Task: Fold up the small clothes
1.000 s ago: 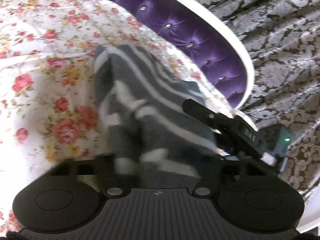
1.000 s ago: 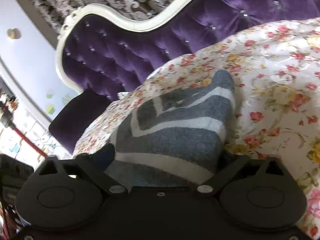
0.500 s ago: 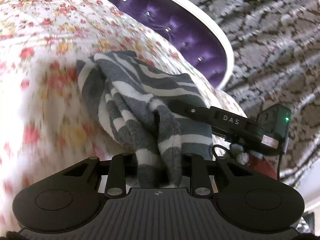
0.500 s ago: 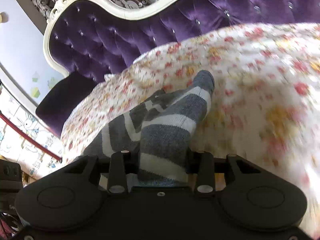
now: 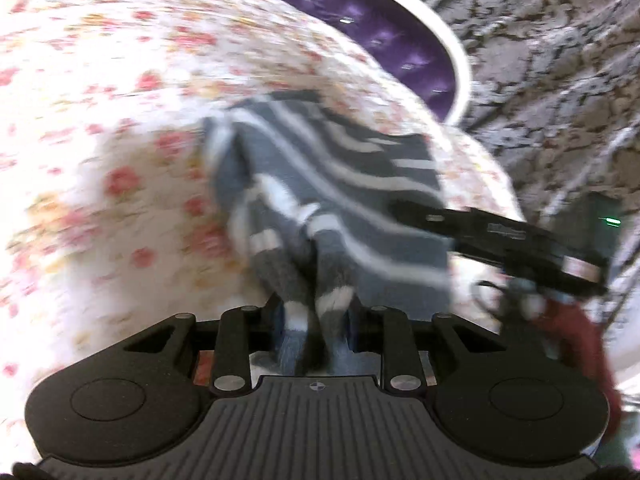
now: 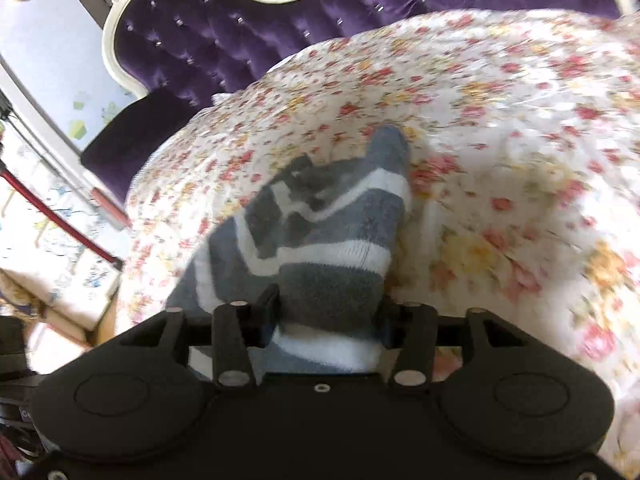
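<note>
Jaws, left: left gripper point(image 5: 314, 316) had bunched striped cloth between its jaws, which were easing apart; pads looked to press on it, though I couldn't see them cleanly through the blur.
Jaws, right: right gripper point(image 6: 326, 316) was opening too, with a wide band of the same cloth filling the gap; I read it as gripped.
Item: grey-and-white striped sock point(image 6: 320, 232), one small knit piece as far as I could tell.
Position: sock hung just above the floral bedspread point(image 5: 100, 140), stretched from my two grippers toward the purple headboard point(image 6: 240, 40), toe end nearest it.
Right unit in left view: its black body sat against the sock's far edge, on the headboard side.
Done: sock picked up off the bedspread and held at two spots. I saw overlapping layers near the left jaws, but couldn't call that a proper fold.
Left: lay it flat on the bedspread, bring one end over the other, press, release. I judged the job early, well under half.
Risk: with both jaws loosening mid-carry, the sock could slip and land crumpled.
</note>
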A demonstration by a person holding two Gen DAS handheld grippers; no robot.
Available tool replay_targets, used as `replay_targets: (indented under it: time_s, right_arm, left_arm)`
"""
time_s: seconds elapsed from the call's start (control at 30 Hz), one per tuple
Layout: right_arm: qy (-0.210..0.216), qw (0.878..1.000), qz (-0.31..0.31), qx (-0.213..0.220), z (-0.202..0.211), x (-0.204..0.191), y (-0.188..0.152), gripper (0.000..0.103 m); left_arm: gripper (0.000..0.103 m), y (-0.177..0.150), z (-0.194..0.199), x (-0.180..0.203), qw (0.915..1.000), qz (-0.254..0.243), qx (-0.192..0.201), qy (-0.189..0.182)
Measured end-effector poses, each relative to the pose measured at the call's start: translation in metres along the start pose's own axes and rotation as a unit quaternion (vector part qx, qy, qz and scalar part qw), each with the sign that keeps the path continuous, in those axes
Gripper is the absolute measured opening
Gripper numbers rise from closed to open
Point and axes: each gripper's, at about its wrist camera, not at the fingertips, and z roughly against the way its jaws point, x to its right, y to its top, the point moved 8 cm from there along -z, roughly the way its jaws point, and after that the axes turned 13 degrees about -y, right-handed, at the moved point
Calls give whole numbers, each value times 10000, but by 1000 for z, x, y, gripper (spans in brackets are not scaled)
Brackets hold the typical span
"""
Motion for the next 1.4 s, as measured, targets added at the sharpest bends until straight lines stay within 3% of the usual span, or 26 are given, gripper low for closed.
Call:
replay_targets:
  time_s: [0.13, 0.33, 0.4, 0.47, 0.53, 0.7, 0.8, 0.87, 0.9, 0.97, 1.17, 1.4]
  right_arm:
    - [-387, 9973, 147, 599, 22, 2, -5, 61]
    - [-588, 9892, 269, 1315, 55, 1, -9, 64]
    - [-623, 9869, 315, 1457, 63, 2, -13, 64]
    - [-628, 9857, 330, 1530, 68, 2, -17, 64]
    - [-633, 9855, 337, 1539, 70, 3, -21, 64]
    - [-670, 9849, 371, 1553, 74, 4, -30, 64]
    - [-657, 9853, 399, 1528, 75, 4, -32, 48]
    - [-678, 9848, 479, 1525, 76, 2, -33, 31]
    - [-704, 9841, 544, 1540, 75, 1, -32, 28]
    - [-711, 9827, 658, 1579, 73, -4, -29, 26]
    - [-651, 9797, 1068, 1570, 48, -26, -15, 26]
    - [-1048, 9763, 1444, 1228, -15, -31, 3, 26]
  left_arm:
    - [35, -7, 8, -8, 9990, -144, 150, 394]
    - [35, -4, 28, 23, 9905, -932, 600, 819]
    - [39, 3, 33, 40, 9848, -1276, 857, 814]
    - [52, 9, 33, 56, 9796, -1564, 1008, 756]
    - [58, 16, 25, 67, 9774, -1723, 1039, 650]
    - [59, 24, -2, 79, 9737, -1929, 1169, 310]
    - [59, 25, -19, 67, 9747, -1880, 1120, 459]
    - [58, 20, -21, 48, 9803, -1653, 924, 554]
    - [56, 19, -24, 38, 9830, -1501, 827, 663]
    - [51, 17, -25, 23, 9842, -1354, 748, 867]
    - [52, 15, -17, 15, 9837, -1294, 795, 967]
    - [52, 17, -21, 11, 9851, -1123, 818, 1017]
